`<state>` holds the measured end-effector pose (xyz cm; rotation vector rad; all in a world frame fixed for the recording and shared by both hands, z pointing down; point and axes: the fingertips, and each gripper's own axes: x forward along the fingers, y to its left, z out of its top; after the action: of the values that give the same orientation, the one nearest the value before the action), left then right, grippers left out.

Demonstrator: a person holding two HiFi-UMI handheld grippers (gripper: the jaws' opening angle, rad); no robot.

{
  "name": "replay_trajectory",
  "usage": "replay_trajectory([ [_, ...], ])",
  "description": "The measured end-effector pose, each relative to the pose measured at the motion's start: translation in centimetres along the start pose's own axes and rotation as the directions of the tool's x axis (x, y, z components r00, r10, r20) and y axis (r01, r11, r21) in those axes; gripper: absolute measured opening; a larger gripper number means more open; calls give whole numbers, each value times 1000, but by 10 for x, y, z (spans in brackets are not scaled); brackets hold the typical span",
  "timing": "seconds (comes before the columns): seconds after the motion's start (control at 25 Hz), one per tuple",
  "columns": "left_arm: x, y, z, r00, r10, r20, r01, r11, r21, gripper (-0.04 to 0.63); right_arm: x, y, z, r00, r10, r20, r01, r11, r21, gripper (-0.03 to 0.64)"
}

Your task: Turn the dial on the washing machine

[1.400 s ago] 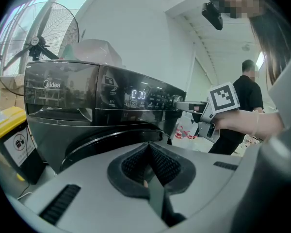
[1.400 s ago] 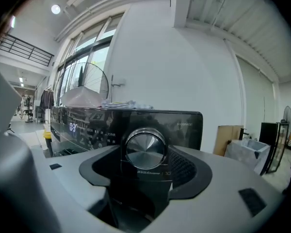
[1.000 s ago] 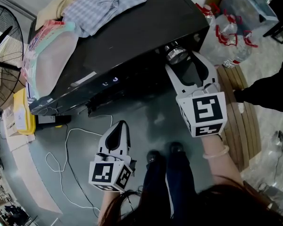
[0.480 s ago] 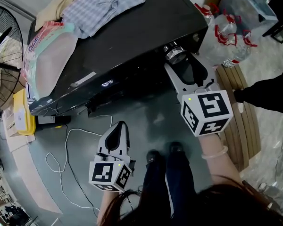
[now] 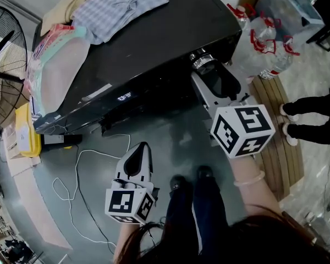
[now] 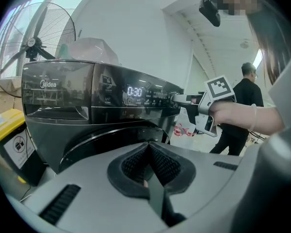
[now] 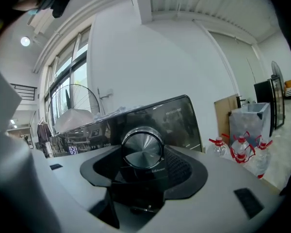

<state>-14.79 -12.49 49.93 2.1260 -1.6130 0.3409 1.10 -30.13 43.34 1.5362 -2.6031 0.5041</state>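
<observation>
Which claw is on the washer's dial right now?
The right claw: its jaws grip the silver dial on the washing machine. The left claw is shut on nothing, held low, clear of the machine.

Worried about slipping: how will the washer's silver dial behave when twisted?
The dial looks like smooth polished metal, so probably slippery, though the right tongs' ribbed pads grip it. Mounted in the washer's front panel, it likely just rotates, never lifts.

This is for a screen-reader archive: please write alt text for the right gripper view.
The right gripper clamps the silver dial on a black washing machine, seen close up between its jaws. Water bottles with red caps stand at right, before a white wall.
</observation>
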Motion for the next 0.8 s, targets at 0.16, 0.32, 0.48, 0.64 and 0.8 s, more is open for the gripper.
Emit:
replay_trajectory([
  [0.16, 0, 0, 1, 1000, 4, 3, -4, 1000, 1, 17, 0, 0, 0, 1000, 1, 7, -1, 1000, -8, 293],
  [0.32, -2, 1, 2, 1000, 12, 3, -12, 1000, -2, 17, 1, 1, -2, 1000, 5, 1, -5, 998, -55, 293],
  [0.48, -2, 1, 0, 1000, 9, -2, -9, 1000, 0, 17, -1, 1, -4, 1000, -17, -21, 12, 979, -202, 337],
  [0.64, -1, 1, 0, 1000, 7, -3, -7, 1000, -2, 17, -2, 5, 0, 1000, -25, -19, 16, 933, -360, 337],
  [0.8, 1, -1, 0, 1000, 3, -4, -3, 1000, -1, 17, 0, 12, 6, 1000, -26, -12, 17, 881, -473, 337],
])
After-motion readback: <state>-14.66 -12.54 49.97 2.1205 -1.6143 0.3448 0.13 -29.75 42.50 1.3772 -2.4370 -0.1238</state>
